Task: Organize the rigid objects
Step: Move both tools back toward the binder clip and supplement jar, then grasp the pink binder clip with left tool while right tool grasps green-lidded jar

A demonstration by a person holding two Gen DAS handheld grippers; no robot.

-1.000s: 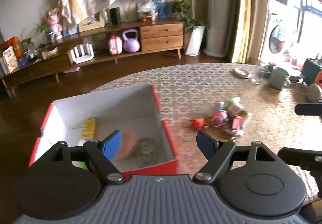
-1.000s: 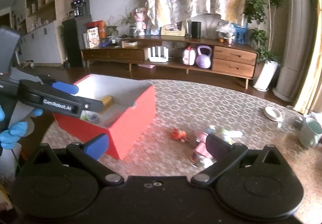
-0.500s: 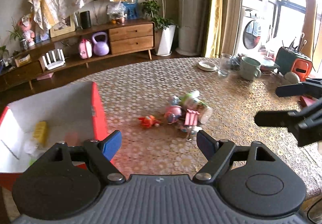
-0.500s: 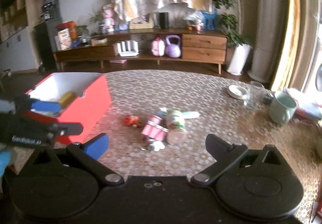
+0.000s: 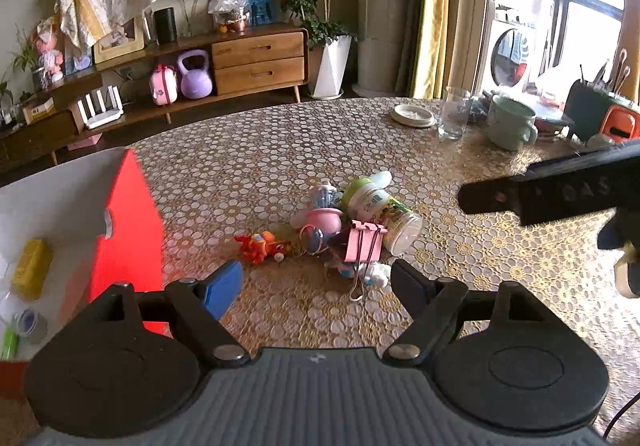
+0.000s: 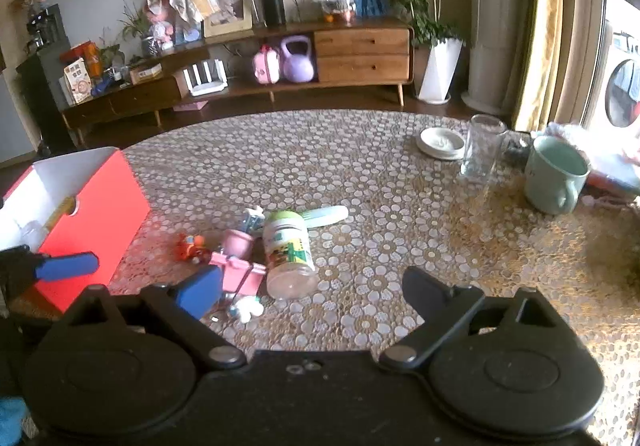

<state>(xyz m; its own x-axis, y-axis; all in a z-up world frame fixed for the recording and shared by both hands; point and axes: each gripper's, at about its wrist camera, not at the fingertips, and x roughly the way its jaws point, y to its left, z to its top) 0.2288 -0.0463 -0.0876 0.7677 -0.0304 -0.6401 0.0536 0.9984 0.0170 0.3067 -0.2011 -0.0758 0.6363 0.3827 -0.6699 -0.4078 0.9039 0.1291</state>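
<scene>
A pile of small items lies mid-table: a clear jar with a green lid [image 5: 380, 209] [image 6: 288, 246] on its side, a pink binder clip [image 5: 362, 242] [image 6: 240, 274], a pink cup [image 5: 324, 219], a red toy [image 5: 262, 242] [image 6: 192, 246] and a white tube [image 6: 326, 215]. At the left stands the red box [image 5: 128, 230] [image 6: 92, 221], with a yellow block [image 5: 32, 268] inside. My left gripper [image 5: 316, 286] is open just short of the clip and holds nothing. My right gripper [image 6: 312, 294] is closing, pads bare, with the jar's base just ahead.
A mint mug [image 6: 554, 173], a drinking glass [image 6: 480, 151] and a white dish [image 6: 440, 141] stand at the table's far right. A dark utensil holder [image 5: 592, 113] is behind them. Patterned cloth lies bare between pile and mug.
Both views have swung from the red box to the pile, which is now closer and central. Both grippers came lower. The right jaws have narrowed a little.
</scene>
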